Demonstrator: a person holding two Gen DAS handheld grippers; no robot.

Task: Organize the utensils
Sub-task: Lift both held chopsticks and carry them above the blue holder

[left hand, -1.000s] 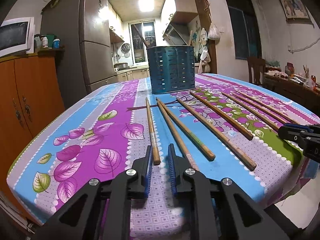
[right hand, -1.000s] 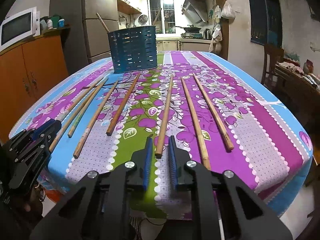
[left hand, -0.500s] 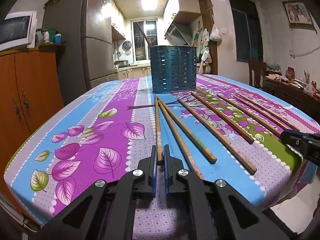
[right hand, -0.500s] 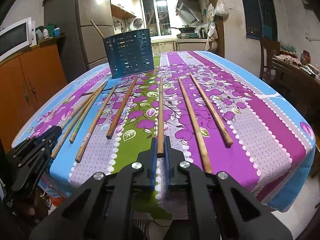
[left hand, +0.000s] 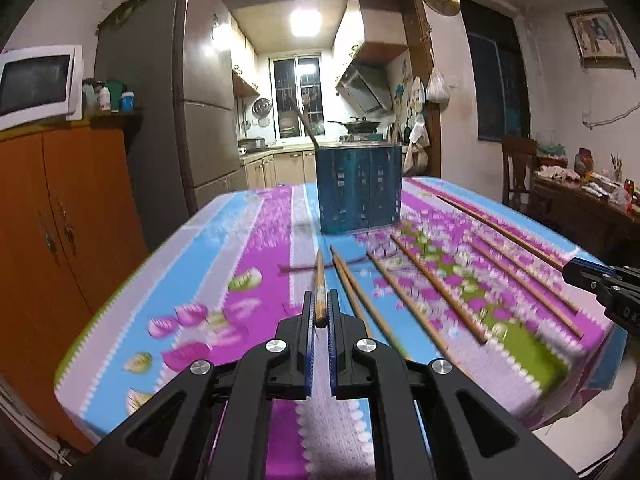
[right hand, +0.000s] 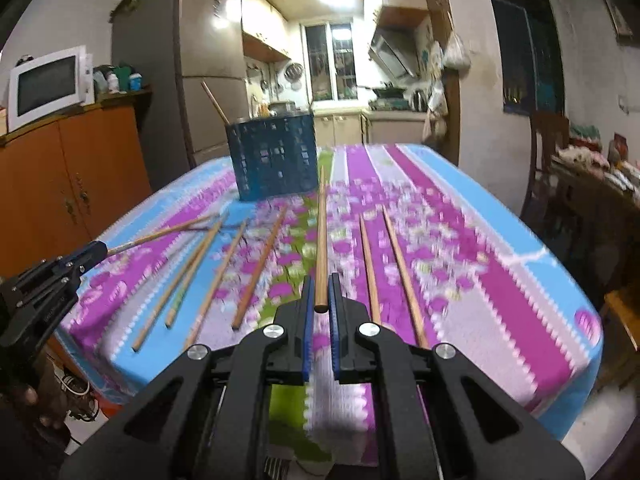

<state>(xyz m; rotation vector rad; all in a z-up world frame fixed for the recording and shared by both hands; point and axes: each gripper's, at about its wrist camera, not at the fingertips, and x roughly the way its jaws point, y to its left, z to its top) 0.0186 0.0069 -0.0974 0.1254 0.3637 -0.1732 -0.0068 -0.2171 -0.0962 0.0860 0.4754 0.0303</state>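
Since the earlier frames both grippers have closed on a chopstick each and lifted it off the table; the scene below now shows motion blur.

Left gripper (left hand: 319,312): jaws clenched on the near end of the left stick (left hand: 319,280). The stick points forward toward the holder (left hand: 359,190) and stops short of it. In the right wrist view the same stick (right hand: 160,234) hangs tilted above the cloth, its far tip low, near the other sticks.

Right gripper (right hand: 320,294): jaws clenched on the near end of the right stick (right hand: 321,232). This stick runs straight ahead; its far tip appears just beside the holder's (right hand: 272,158) right edge.

Loose sticks: six remain flat on the table (left hand: 224,264). In the right wrist view, four (right hand: 256,268) lie left of the right stick, fanned toward the holder, and two (right hand: 396,264) lie right of it, side by side.

Holder: blue, slotted, upright at the far end of the table, beyond all sticks. One stick (right hand: 214,102) already stands in it, leaning left out of the top.

Beyond the holder: a fridge (left hand: 180,100) to its left, then a cabinet (left hand: 60,220) carrying a microwave (left hand: 38,84).
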